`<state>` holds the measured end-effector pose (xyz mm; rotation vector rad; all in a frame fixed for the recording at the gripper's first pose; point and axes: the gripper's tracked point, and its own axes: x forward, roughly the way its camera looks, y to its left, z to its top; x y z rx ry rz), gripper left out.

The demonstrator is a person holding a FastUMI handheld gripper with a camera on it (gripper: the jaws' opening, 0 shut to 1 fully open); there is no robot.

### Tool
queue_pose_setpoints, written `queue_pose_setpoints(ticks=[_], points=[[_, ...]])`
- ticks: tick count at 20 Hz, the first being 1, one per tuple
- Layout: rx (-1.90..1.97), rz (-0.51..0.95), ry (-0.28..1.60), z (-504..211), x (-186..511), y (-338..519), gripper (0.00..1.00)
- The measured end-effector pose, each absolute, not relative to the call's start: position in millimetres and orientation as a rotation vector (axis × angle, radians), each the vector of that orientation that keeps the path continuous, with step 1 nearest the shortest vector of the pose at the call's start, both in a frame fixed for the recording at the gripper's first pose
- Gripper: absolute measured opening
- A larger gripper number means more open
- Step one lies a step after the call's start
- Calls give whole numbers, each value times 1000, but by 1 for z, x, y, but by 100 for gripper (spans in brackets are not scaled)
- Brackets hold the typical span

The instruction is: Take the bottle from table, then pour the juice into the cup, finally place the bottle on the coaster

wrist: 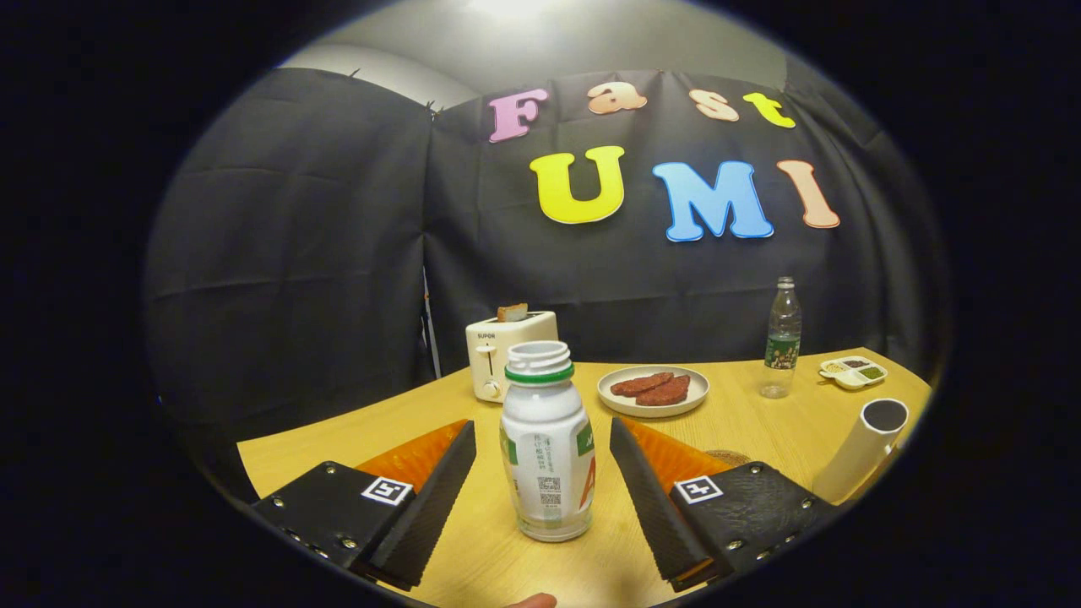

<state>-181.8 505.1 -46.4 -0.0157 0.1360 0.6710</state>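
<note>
A white juice bottle (547,447) with a green neck ring and no cap stands upright on the wooden table (338,447). It is between the two fingers of my gripper (543,429), which is open, with a gap on each side of the bottle. A tall white cup (863,452) stands to the right, beyond the right finger. A round brown coaster (728,457) peeks out just behind the right finger, between it and the cup; most of it is hidden.
Beyond the bottle stand a cream toaster (505,359) with a slice of bread in it, a plate (629,404) of red meat slices, a clear water bottle (781,342) and a small divided dish (853,371). A person's fingertip (532,601) shows at the near table edge.
</note>
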Motion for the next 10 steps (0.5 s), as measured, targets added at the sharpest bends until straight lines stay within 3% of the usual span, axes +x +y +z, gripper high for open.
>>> queue_pose_setpoints(ticks=[10], points=[[-48,664,190,-89,-161,524,94]])
